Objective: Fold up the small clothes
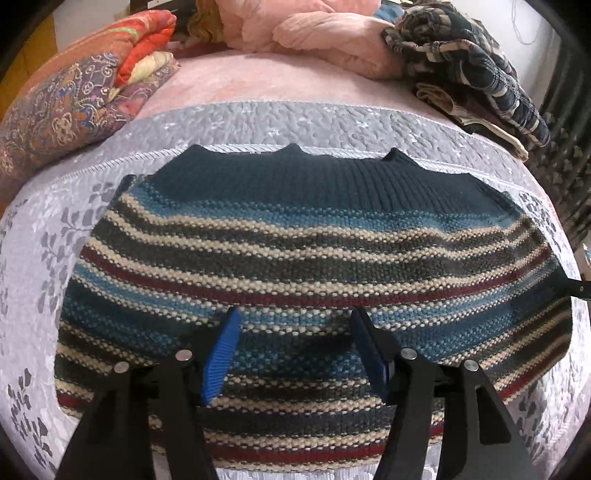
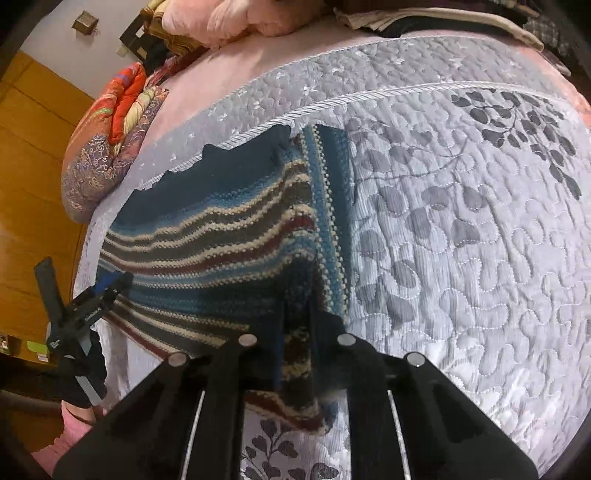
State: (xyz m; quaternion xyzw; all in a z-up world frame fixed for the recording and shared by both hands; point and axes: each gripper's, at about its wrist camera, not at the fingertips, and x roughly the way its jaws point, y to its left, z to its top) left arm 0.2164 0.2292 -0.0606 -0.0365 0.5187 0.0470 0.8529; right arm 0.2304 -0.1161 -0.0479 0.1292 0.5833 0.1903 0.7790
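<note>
A knitted sweater [image 1: 295, 236] with blue, cream, grey and red stripes and a dark teal ribbed band lies flat on the quilt. My left gripper [image 1: 294, 317] hovers open over its near middle, blue pads [image 1: 221, 354] apart with nothing between them. In the right wrist view the sweater's [image 2: 221, 229] right side is drawn up into a fold. My right gripper [image 2: 297, 328] is shut on that striped edge, with fabric filling the gap between its fingers. The left gripper [image 2: 112, 286] shows at the sweater's far left, held by a gloved hand [image 2: 83, 373].
A lilac quilted bedspread [image 2: 461, 240] with grey leaf prints covers the bed. A folded orange and purple patterned quilt [image 1: 66, 103] lies back left, pink bedding [image 1: 325, 33] at the back, dark checked clothes [image 1: 469, 70] back right. A wooden floor [image 2: 33, 177] lies beyond the bed's left edge.
</note>
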